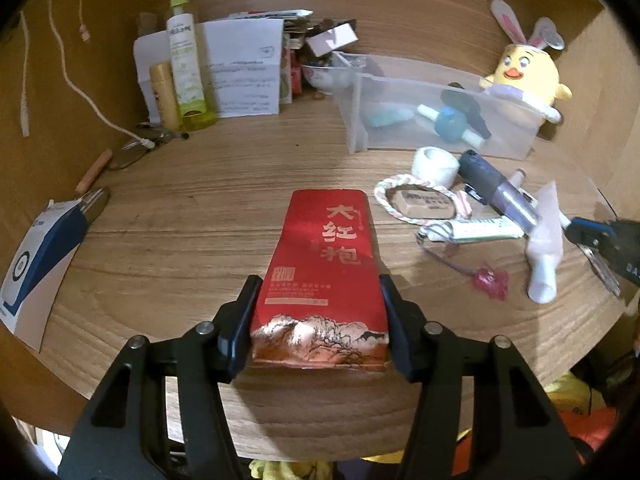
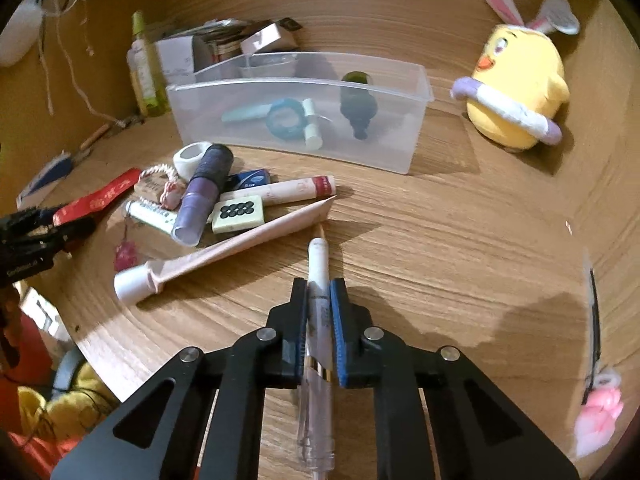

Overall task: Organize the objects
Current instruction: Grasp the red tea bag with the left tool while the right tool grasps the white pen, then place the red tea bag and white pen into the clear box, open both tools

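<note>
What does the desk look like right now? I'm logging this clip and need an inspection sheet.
Surface: wooden desk, mostly bare at the front.
Job's things: red packet in the left tongs; pen in the right tongs; clear bin already holding a dark bottle and small tubes.
Clutter: pile beside the bin with a purple tube, tile, pink tube, eraser; bottles and papers at the back.
Grippers: left tongs shut on the packet's sides; right tongs shut on the pen.
Cables: white cord hanging at the back left.
Surroundings: yellow plush against the wall; sticky notes above.
</note>
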